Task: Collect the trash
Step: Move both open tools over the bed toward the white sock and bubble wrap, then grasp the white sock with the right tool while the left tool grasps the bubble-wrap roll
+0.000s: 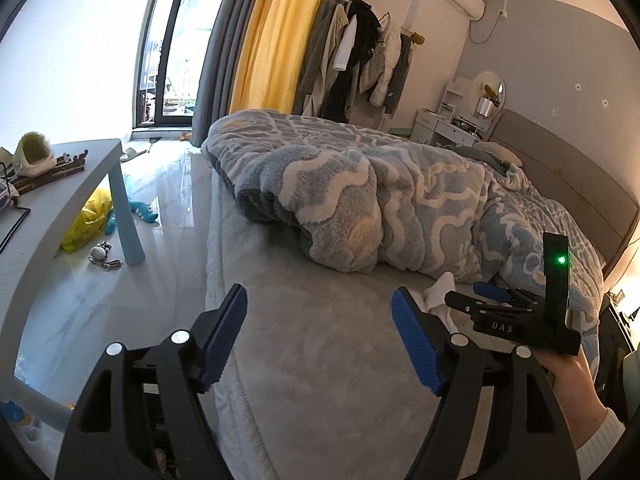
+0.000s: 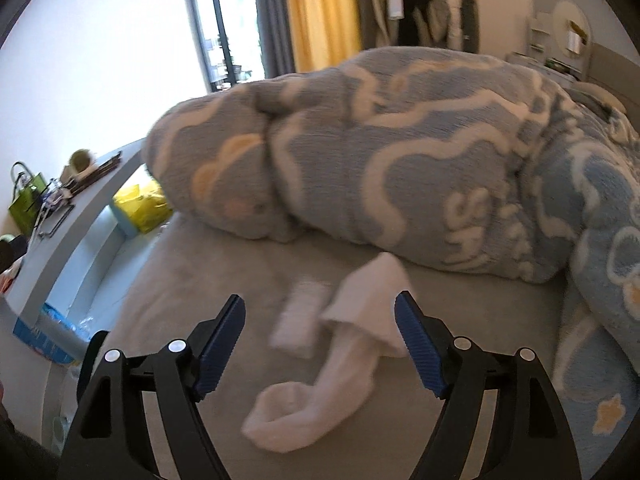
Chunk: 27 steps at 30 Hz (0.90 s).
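In the right wrist view a white sock (image 2: 320, 384) lies on the grey bed sheet (image 2: 200, 280), with a small white folded piece (image 2: 300, 320) beside it on its left. My right gripper (image 2: 320, 340) is open and empty, its jaws wide apart just above the white things. In the left wrist view my left gripper (image 1: 320, 340) is open and empty over the bare sheet (image 1: 320, 380). The right gripper (image 1: 496, 300) shows there at the right, held in a hand, over the white sock (image 1: 438, 292).
A bunched blue and white fleece blanket (image 1: 380, 200) fills the bed behind the sock. A grey table (image 1: 60, 208) with clutter stands left of the bed. A yellow bag (image 1: 86, 222) and small toys lie on the floor under it.
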Available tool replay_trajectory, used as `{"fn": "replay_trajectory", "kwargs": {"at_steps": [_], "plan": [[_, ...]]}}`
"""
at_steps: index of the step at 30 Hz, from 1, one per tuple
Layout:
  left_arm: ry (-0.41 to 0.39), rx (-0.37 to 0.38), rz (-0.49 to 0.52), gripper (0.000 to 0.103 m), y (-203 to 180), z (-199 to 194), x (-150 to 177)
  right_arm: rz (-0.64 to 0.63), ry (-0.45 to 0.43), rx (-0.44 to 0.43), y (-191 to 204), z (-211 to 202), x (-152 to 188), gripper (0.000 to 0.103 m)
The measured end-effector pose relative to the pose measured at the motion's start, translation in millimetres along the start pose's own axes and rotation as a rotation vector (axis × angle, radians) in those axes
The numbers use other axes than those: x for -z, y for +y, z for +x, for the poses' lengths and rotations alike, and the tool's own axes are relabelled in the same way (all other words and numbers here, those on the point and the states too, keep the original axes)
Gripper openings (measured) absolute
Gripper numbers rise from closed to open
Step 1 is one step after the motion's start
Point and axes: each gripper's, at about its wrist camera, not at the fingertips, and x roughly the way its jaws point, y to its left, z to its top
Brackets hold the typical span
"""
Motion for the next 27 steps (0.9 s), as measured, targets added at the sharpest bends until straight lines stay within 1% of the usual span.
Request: {"fn": "replay_trajectory", "kwargs": {"at_steps": [3,12,13,14,17,18,21,23,24,26,27], "plan": [[0.010,0.006,0.004,0.078,-5,7,0,0.024,0.019,0.019,-11,7,0,0.078],[0.053,0.023,0.036,0.080,-18,24,3,0.079,0.070,0.039,-28,32,0,0.078],[0.056,0.025,0.039,0.080,-19,25,2,0.083,0.074,0.044,-30,34,0,0.077],[0.059,0.028,0.042,0.081,-20,27,1,0.084,0.077,0.049,-32,35,1,0.073],[0.066,0.036,0.040,0.081,-24,33,1,0.092,0.101,0.053,-39,43,2,0.068],[0.071,0.039,0.041,0.081,-25,36,1,0.097,0.110,0.054,-40,46,3,0.065],[0.083,0.047,0.050,0.081,-31,42,3,0.104,0.140,0.041,-44,57,5,0.062],[0.091,0.051,0.060,0.081,-35,46,3,0.105,0.154,0.023,-42,64,5,0.052],[0.094,0.053,0.062,0.082,-36,48,3,0.106,0.161,0.010,-43,67,6,0.049],[0.105,0.058,0.063,0.082,-40,54,4,0.101,0.173,-0.005,-43,71,7,0.038],[0.112,0.063,0.063,0.082,-41,57,4,0.098,0.177,-0.010,-42,73,7,0.036]]}}
